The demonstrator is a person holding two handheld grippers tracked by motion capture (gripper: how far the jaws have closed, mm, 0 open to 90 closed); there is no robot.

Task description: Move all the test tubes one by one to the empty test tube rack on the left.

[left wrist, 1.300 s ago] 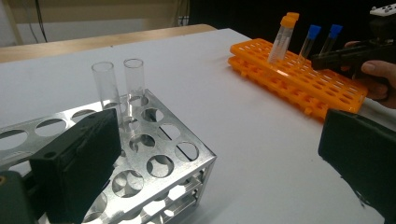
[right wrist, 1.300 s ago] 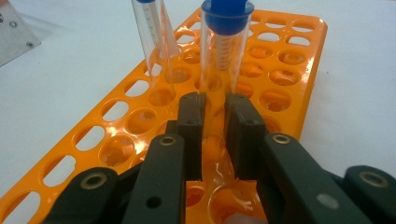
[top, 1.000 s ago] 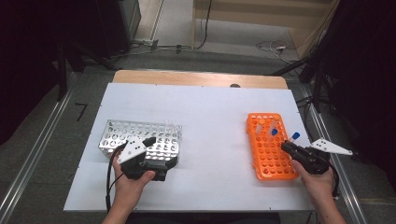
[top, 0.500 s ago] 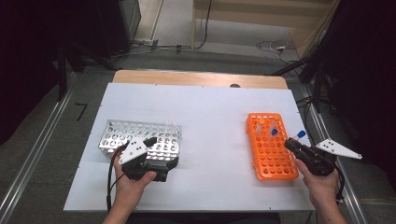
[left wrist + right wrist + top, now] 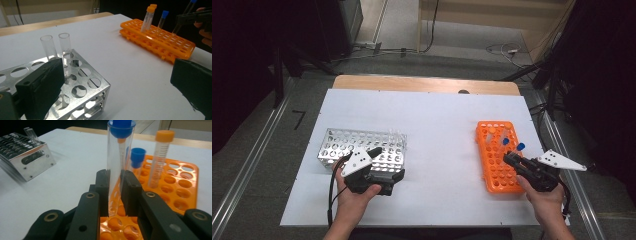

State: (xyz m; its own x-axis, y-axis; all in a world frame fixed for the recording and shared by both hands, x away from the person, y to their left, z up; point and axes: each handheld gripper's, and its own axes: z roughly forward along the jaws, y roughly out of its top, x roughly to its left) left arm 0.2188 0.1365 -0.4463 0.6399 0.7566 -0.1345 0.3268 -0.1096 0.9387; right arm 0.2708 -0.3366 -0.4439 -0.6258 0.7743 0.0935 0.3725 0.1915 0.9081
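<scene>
The right tongs [image 5: 115, 195] are clamped on a blue-capped tube [image 5: 117, 165], gripping it near its lower half. In the right gripper view the tube stands almost upright at the centre of the frame, cap at the top edge, its rounded tip showing clear of the orange rack [image 5: 180, 202] just below it. In the high view these tongs [image 5: 508, 158] sit at the lower right, over the right edge of the orange rack [image 5: 498, 165].

The left tongs [image 5: 112, 90] stand apart with nothing between them, resting at the metal rack [image 5: 82, 90], which fills the lower left of the left gripper view and carries two open glass tubes [image 5: 65, 47].

The relation that counts: the metal rack [image 5: 362, 147] lies at the left of the high view, well apart from the held tube across the bare white bench [image 5: 437, 130]. The right hand [image 5: 546, 200] has the tube; the left hand [image 5: 354, 197] is the nearer one to the metal rack. Judging by this, any transfer would carry the tube leftward, kept upright along its long axis.
</scene>
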